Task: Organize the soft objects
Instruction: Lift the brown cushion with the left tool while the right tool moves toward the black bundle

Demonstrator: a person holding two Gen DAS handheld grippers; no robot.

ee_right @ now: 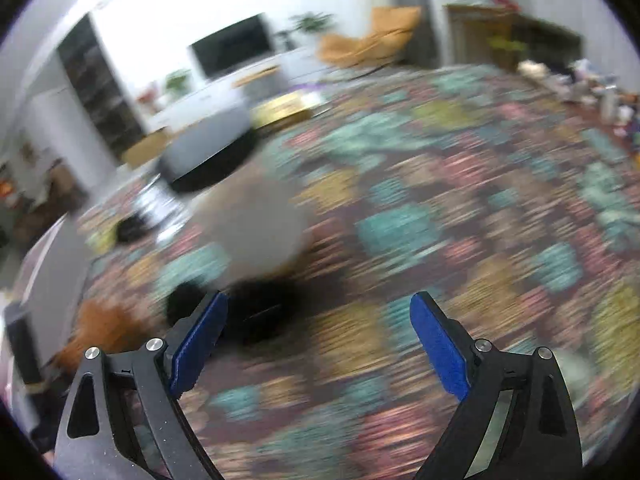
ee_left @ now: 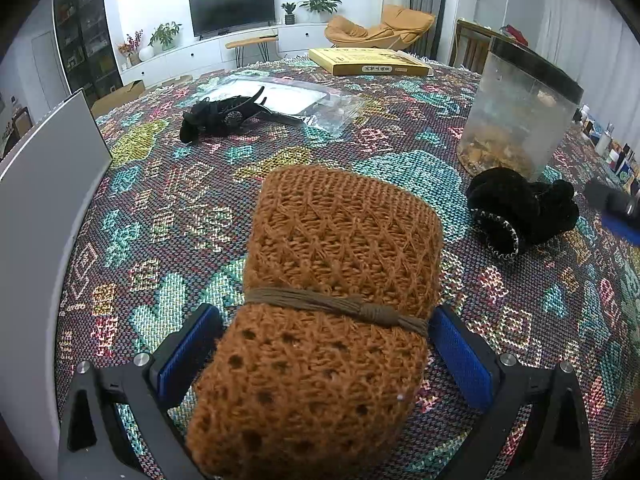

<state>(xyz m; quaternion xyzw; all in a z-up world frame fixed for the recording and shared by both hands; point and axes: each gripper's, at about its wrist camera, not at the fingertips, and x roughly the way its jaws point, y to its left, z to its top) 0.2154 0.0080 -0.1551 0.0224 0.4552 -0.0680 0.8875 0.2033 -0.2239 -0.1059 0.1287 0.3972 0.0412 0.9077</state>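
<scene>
A rolled brown scarf (ee_left: 340,300), long axis toward 12 o'clock, is pinched by the left gripper (ee_left: 324,340); the right gripper (ee_right: 320,340) is spread, empty.

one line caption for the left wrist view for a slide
Left gripper holding a rolled brown knit scarf above the patterned tablecloth.

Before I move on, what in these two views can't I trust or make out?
- Right wrist view: all smeared by motion; the dark lump ahead of the right gripper can't be identified.
- Left wrist view: the brown knitted roll in the left gripper hides the cloth beneath it.
- Left wrist view: the grey box is cut off by the left edge.
</scene>
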